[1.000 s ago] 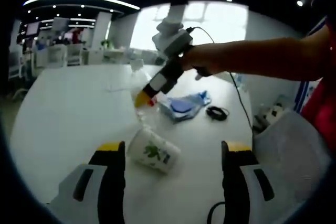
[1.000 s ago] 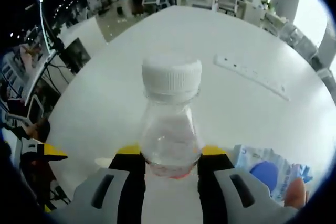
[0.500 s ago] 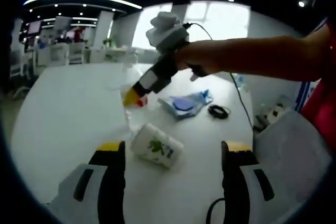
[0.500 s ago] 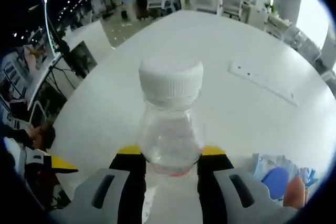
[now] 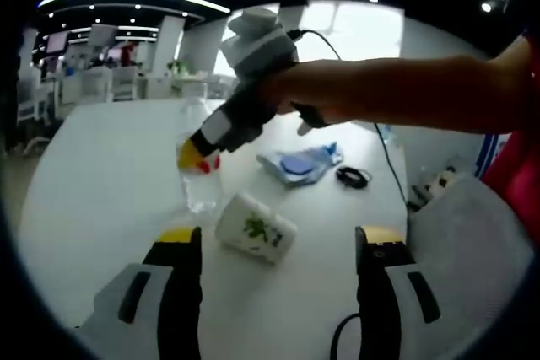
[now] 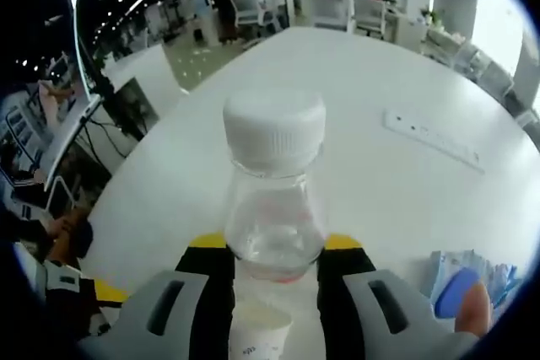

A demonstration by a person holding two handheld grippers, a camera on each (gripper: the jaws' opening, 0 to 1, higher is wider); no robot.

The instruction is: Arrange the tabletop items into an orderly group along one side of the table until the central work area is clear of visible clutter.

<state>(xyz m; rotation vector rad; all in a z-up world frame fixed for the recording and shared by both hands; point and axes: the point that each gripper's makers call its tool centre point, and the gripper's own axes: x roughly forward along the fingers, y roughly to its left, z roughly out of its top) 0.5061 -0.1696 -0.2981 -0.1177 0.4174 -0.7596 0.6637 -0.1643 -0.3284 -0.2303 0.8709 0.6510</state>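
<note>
Right gripper [image 6: 274,263] clamping a clear plastic bottle [image 6: 274,208] above the white table [image 6: 396,191].

In the left gripper view, the right gripper [image 5: 196,156] is gripping the bottle [image 5: 200,183] by its lower body, holding it upright just beyond a paper cup [image 5: 256,227] that is lying on its side on the table [image 5: 93,174]. The left gripper [image 5: 278,246] is hovering near, its jaws spread wide and grasping nothing, the cup lying between them in view. A blue-and-white packet [image 5: 300,163] and a coiled black cable [image 5: 352,177] are lying farther right. A power strip [image 6: 432,138] is resting far across the table.

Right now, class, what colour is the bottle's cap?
White; the cap shows best in the right gripper view.
</note>
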